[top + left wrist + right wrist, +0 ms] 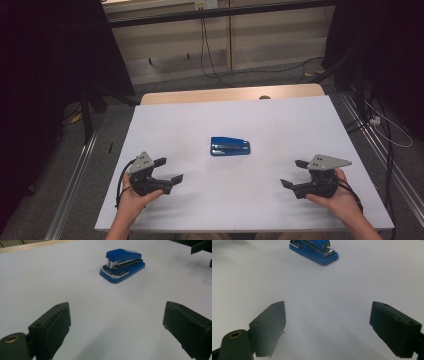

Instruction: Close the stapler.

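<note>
Even overhead light on the white table [280, 120]; surroundings dark; soft shadows (right gripper view slightly hazy).

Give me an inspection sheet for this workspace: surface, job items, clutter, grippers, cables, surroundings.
Surface: white table top, flat and unmarked, with a bare wooden strip along its far edge.
Job's things: one blue stapler, closed, resting flat near the table's middle, touched by nothing.
Clutter: nothing seen on the table.
Grippers: left gripper and right gripper both open, nothing between the jaws, hand-held near the front corners, both pointing inward toward the stapler.
Cables: a black cable loops from the left gripper; loose cables lie on the floor to the right.
Surroundings: dark curtains at both sides, a pale wall panel behind, metal rails beside the table.
</note>
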Demonstrator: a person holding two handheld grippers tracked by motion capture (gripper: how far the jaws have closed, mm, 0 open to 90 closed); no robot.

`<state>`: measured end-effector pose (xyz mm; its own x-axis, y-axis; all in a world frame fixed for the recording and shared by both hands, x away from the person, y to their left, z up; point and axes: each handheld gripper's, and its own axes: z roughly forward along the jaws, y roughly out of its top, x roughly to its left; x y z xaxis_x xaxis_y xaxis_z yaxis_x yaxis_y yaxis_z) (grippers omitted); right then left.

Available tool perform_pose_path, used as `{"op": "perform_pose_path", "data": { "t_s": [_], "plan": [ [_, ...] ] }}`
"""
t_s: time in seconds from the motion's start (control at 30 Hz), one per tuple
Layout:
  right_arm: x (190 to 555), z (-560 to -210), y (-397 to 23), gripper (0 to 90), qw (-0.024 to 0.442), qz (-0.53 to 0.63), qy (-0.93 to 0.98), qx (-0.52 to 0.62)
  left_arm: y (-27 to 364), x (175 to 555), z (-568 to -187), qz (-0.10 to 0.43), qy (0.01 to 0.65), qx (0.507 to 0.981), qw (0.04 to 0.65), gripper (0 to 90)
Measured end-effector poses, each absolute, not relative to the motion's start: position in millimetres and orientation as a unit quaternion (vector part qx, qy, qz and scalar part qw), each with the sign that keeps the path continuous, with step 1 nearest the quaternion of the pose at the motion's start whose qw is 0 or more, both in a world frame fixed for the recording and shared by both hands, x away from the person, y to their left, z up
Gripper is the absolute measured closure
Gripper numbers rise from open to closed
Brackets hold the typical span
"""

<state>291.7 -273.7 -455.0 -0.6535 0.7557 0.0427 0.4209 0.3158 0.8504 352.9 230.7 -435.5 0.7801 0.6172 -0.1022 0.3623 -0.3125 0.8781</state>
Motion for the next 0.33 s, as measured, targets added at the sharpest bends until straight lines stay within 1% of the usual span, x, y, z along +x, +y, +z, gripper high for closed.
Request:
{"op": "perform_pose_path", "data": {
  "t_s": [0.2,0.33],
  "plan": [
    [289.8,-456.3,-273.8,13.0,0.185,0.448,0.793,0.369,240.3,350.4,-438.4,0.131,0.309,0.805,0.489,7.9],
    [289.5,-456.4,-272.8,12.6,0.186,0.450,0.794,0.365,242.2,351.0,-438.5,0.135,0.308,0.802,0.493,7.9]
  ]
}}
